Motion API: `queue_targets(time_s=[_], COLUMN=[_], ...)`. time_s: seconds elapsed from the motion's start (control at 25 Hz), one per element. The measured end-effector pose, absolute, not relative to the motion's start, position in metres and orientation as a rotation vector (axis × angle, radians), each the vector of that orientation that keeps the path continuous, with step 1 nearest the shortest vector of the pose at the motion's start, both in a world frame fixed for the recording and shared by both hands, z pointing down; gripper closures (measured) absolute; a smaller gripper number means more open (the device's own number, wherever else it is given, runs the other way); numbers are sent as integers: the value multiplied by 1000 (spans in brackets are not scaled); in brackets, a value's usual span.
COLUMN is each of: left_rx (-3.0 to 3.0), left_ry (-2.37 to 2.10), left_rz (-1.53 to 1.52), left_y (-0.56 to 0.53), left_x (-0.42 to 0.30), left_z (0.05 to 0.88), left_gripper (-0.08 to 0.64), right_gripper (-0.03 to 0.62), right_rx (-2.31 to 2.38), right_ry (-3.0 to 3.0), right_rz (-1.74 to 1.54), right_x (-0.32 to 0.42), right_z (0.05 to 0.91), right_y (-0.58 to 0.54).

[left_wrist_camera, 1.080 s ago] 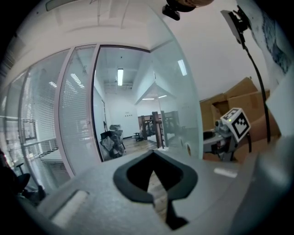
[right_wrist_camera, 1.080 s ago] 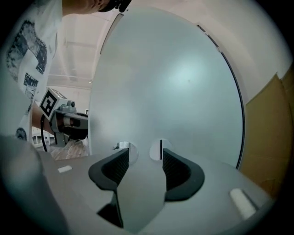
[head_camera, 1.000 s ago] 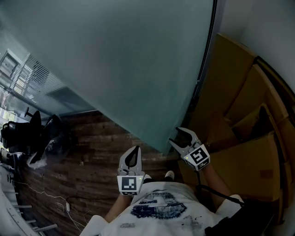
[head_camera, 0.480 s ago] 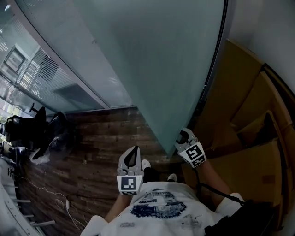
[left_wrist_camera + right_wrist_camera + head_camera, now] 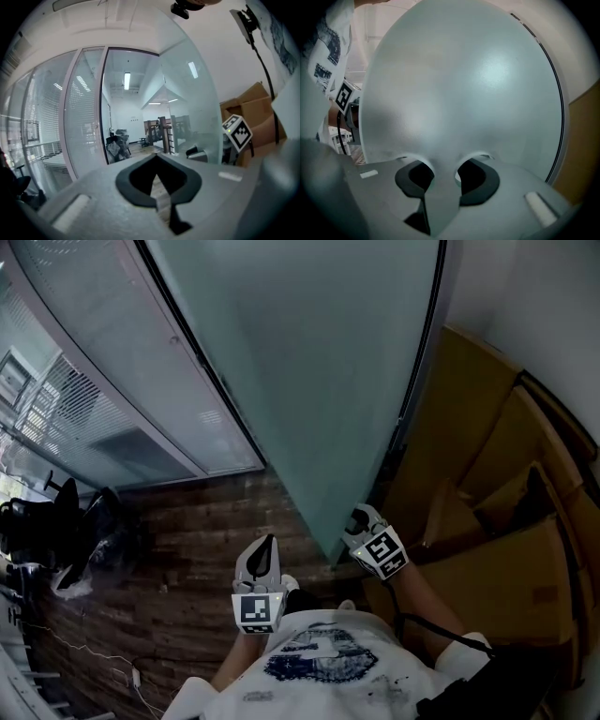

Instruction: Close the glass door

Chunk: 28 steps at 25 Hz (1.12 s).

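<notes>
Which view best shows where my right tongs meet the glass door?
Right gripper view: the glass door sits between the right tongs. Head view shows them at its edge, small; left gripper view shows only their marker cube beside the pane.

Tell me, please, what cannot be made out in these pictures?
Top of the glass door: cut off by the head view's upper edge.
What lies behind it: frosted glass fills the right gripper view.
Furniture in the far room: small and blurred, left gripper view.
Inside the boxes: too dark, head view.
</notes>
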State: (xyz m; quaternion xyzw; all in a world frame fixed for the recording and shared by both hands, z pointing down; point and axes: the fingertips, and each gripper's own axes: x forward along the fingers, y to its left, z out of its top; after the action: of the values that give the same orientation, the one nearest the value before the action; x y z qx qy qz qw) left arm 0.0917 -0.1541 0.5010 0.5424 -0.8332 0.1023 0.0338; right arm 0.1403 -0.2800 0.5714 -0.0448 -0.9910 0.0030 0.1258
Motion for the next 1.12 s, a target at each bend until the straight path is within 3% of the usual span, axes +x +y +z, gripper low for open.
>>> queue_targets(time_s=[1.12], left_rx=[1662], left_ry=[-2520], left_rz=[226], left_y=[-147], left_x=[-68], left_z=[516], left_gripper=[558], right_gripper=[456], right_rx=[27], right_ry=[-2846], right_rz=[13], right_x=[-20], right_z=[579], right_y=[-273])
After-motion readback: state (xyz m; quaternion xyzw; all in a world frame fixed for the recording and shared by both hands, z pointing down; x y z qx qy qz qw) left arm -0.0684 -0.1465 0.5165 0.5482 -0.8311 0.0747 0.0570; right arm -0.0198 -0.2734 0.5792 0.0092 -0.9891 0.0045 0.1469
